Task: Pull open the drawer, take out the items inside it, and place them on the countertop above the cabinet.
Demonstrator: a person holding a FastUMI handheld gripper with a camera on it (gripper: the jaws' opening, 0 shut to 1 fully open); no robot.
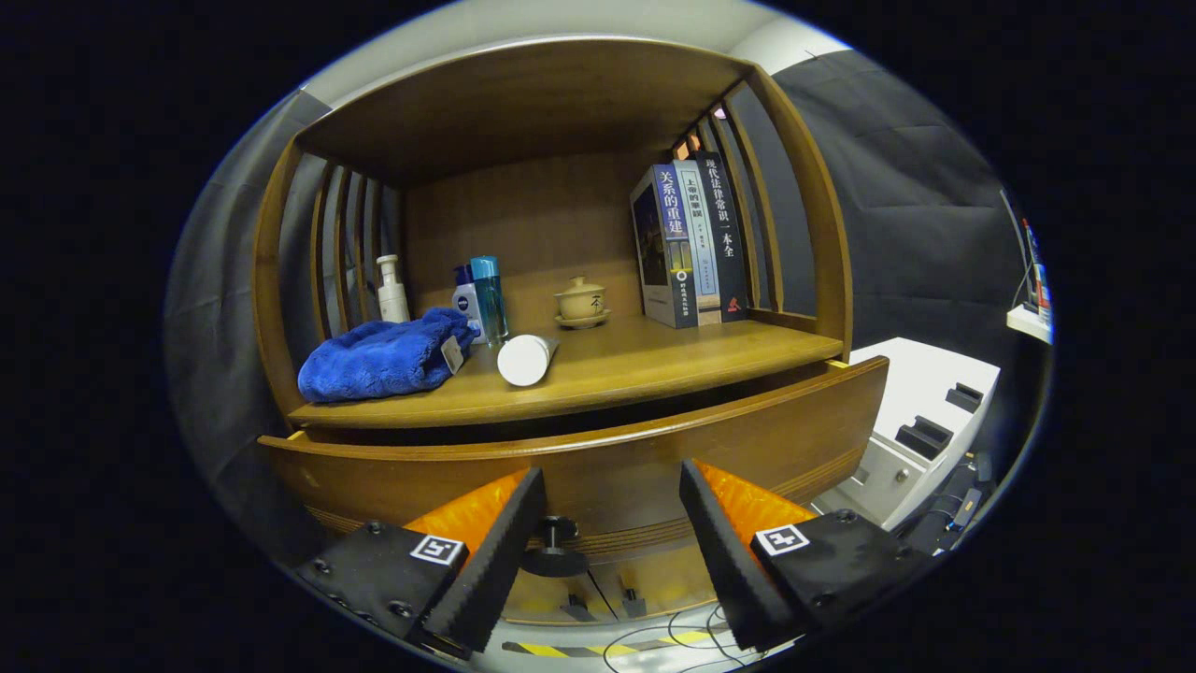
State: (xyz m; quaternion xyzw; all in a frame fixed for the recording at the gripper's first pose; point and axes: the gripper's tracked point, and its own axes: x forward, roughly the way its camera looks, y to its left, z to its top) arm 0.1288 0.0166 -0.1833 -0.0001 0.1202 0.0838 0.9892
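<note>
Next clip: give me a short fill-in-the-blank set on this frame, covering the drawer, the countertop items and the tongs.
1. The tongs stand ____, with the drawer knob between the fingers.
2. The drawer is pulled partly ____.
3. The blue towel lies on the ____.
4. The white tube lies on its ____ beside the towel.

Missing words: open; open; countertop; side

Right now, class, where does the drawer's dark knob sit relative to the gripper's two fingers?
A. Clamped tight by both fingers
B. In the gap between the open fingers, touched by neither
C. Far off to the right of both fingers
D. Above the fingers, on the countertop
B: the gripper is open, and the knob on the drawer front sits in the gap, nearer the left finger, untouched.
</note>
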